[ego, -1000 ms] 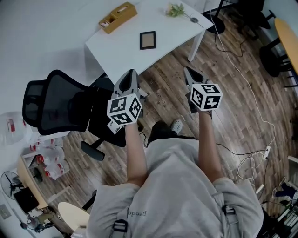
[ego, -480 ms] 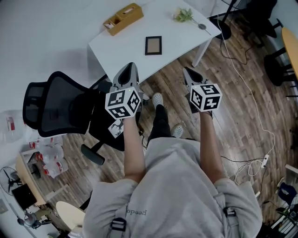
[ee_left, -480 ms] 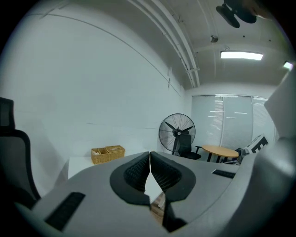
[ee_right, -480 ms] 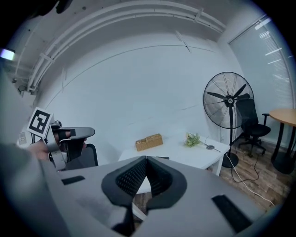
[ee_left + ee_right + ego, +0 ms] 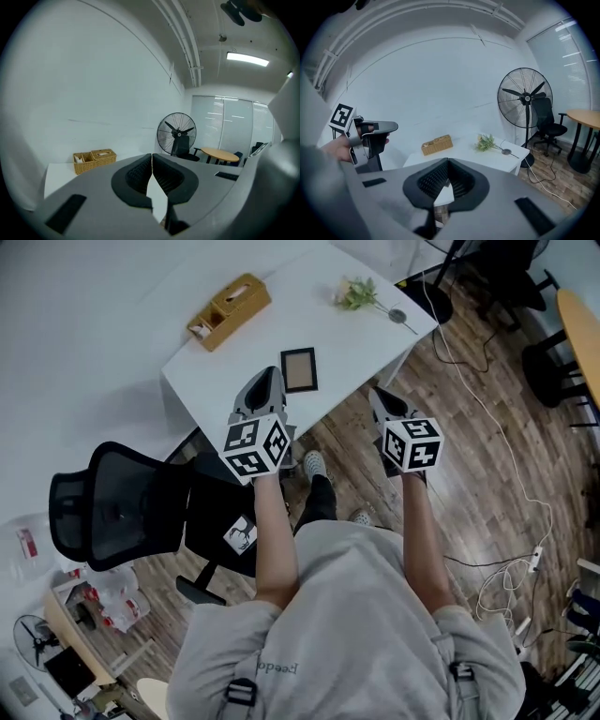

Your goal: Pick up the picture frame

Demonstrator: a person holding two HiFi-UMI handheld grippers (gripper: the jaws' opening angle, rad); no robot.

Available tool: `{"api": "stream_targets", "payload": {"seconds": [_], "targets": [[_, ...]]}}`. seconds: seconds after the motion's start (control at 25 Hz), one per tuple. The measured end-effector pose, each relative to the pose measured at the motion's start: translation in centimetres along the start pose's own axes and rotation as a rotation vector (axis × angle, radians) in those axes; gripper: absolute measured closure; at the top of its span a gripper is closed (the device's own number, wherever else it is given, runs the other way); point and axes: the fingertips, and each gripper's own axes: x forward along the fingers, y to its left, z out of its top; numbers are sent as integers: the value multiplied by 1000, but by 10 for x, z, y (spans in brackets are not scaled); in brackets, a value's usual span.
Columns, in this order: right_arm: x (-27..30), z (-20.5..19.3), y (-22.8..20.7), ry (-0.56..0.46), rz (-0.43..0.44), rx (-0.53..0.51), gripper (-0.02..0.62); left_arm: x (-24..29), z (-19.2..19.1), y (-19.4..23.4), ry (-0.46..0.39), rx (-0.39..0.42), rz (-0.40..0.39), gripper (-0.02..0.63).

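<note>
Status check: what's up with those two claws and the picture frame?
Left gripper, right gripper: shut, empty. Picture frame flat on table, untouched. Nothing blocking.

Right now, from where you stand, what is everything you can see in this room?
table: one, white, ahead of the person
picture frame: one, dark-rimmed, flat on the table, near side
wicker basket: one, tan, table's far left
flower sprig: one, pale green, table's far right
office chair: one, black, left of the person
fan: one, black, beyond the table
left gripper: grey, jaws shut, empty, held toward the table
right gripper: grey, jaws shut, empty, over the floor
</note>
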Motion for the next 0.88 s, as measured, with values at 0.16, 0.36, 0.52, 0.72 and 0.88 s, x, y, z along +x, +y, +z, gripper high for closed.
{"api": "stream_targets", "payload": {"seconds": [0.16, 0.36, 0.52, 0.72, 0.88], "targets": [[33, 21, -4, -2, -2, 8, 574, 32, 14, 23, 14, -1, -5, 578], [80, 30, -4, 18, -3, 39, 574, 60, 25, 63, 36, 9, 9, 578], [122, 30, 3, 54, -4, 52, 574, 76, 39, 110, 29, -9, 41, 578], [163, 31, 10, 90, -23, 65, 574, 101, 45, 150, 47, -12, 37, 578], [185, 29, 13, 112, -41, 60, 574, 121, 32, 166, 93, -3, 6, 578]]}}
